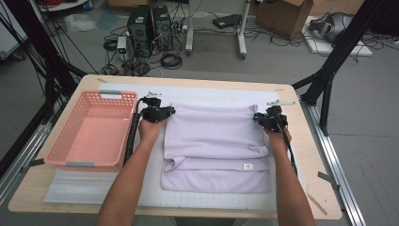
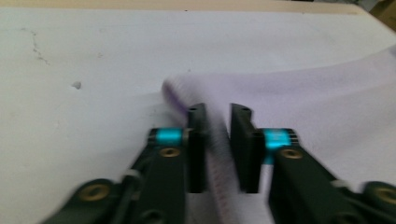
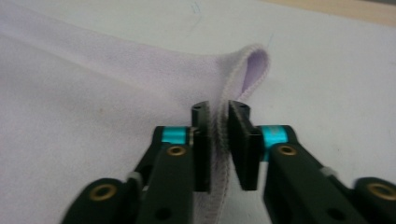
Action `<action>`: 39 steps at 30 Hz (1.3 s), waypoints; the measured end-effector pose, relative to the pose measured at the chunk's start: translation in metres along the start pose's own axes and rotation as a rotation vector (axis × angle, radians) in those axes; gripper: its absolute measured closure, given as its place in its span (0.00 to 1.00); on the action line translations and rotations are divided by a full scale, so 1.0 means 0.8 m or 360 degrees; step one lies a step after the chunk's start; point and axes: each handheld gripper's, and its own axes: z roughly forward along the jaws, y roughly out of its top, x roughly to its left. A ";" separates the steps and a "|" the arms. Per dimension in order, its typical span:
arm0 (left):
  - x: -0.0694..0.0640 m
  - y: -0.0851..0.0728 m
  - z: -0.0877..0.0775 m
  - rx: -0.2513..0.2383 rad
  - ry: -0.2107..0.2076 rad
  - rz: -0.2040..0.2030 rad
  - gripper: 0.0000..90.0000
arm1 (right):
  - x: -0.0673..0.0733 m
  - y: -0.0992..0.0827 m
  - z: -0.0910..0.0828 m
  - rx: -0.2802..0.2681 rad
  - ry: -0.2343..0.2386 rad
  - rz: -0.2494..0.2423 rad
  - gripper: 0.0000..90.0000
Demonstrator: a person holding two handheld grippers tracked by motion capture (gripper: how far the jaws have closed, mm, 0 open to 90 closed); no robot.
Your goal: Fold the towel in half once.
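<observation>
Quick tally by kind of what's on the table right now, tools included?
Lilac towel: 1
Pink basket: 1
White mat: 1
Tools: 2, the left tool and right tool, one at each far towel corner
Total: 5

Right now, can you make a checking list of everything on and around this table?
Surface: wooden table under a white mat.
Job's things: lilac towel, folded, far corners lifted.
Clutter: empty pink basket on the left.
Grippers: left gripper and right gripper each straddle a towel edge, jaws slightly apart, not pinching.
Cables: one trails from each gripper; many on the floor.
Surroundings: computer towers, cardboard box, black frame poles.
</observation>
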 end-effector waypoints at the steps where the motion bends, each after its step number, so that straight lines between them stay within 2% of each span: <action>1: -0.001 0.001 -0.003 0.0006 -0.0021 -0.0029 0.64 | 0.000 0.000 -0.002 -0.0002 -0.0011 0.0008 0.73; 2: -0.004 0.000 -0.008 0.0003 -0.0033 -0.0012 0.60 | 0.000 0.000 -0.005 -0.0006 -0.0007 0.0015 0.70; 3: -0.007 -0.001 -0.013 -0.0010 -0.0038 0.0022 0.60 | 0.001 0.000 -0.010 -0.0019 -0.0013 0.0018 0.67; 6: -0.021 -0.003 -0.025 0.0064 -0.0089 0.0095 0.58 | 0.006 0.000 -0.028 -0.0053 -0.0026 -0.0001 0.65; 8: -0.033 -0.010 -0.036 -0.0005 -0.0112 0.0146 0.59 | 0.012 -0.001 -0.042 -0.0077 -0.0026 -0.0015 0.65; 9: -0.038 -0.013 -0.041 -0.0012 -0.0126 0.0156 0.59 | 0.015 -0.003 -0.050 -0.0086 -0.0015 -0.0012 0.65; 10: -0.042 -0.016 -0.045 0.0015 -0.0137 0.0176 0.59 | 0.018 -0.004 -0.058 -0.0087 -0.0005 -0.0020 0.64; 12: -0.049 -0.025 -0.055 0.0014 -0.0153 0.0209 0.57 | 0.023 -0.005 -0.071 -0.0031 0.0026 -0.0031 0.62; 14: -0.055 -0.035 -0.065 0.0012 -0.0170 0.0212 0.57 | 0.030 -0.008 -0.088 -0.0054 0.0036 -0.0080 0.63; 16: -0.060 -0.044 -0.077 0.0042 -0.0182 0.0206 0.56 | 0.036 -0.014 -0.105 -0.0063 0.0046 -0.0093 0.63; 18: -0.066 -0.056 -0.089 0.0029 -0.0199 0.0236 0.55 | 0.039 -0.023 -0.120 -0.0076 0.0069 -0.0094 0.63; 20: -0.070 -0.067 -0.101 0.0049 -0.0224 0.0258 0.55 | 0.042 -0.036 -0.134 -0.0091 0.0100 -0.0094 0.63; 23: -0.075 -0.084 -0.118 0.0014 -0.0262 0.0263 0.55 | 0.048 -0.058 -0.152 -0.0078 0.0104 -0.0127 0.63; 25: -0.077 -0.095 -0.128 0.0006 -0.0276 0.0294 0.57 | 0.052 -0.072 -0.161 -0.0078 0.0099 -0.0150 0.63; 27: -0.078 -0.105 -0.137 -0.0001 -0.0296 0.0286 0.57 | 0.054 -0.086 -0.171 -0.0083 0.0101 -0.0134 0.63; 33: -0.082 -0.132 -0.162 -0.0024 -0.0302 0.0318 0.56 | 0.069 -0.124 -0.190 -0.0062 0.0121 -0.0153 0.69; 35: -0.083 -0.142 -0.170 -0.0038 -0.0320 0.0312 0.56 | 0.074 -0.132 -0.193 -0.0068 0.0124 -0.0158 0.69; 39: -0.084 -0.163 -0.181 -0.0018 -0.0342 0.0293 0.56 | 0.083 -0.149 -0.192 -0.0056 0.0133 -0.0143 0.71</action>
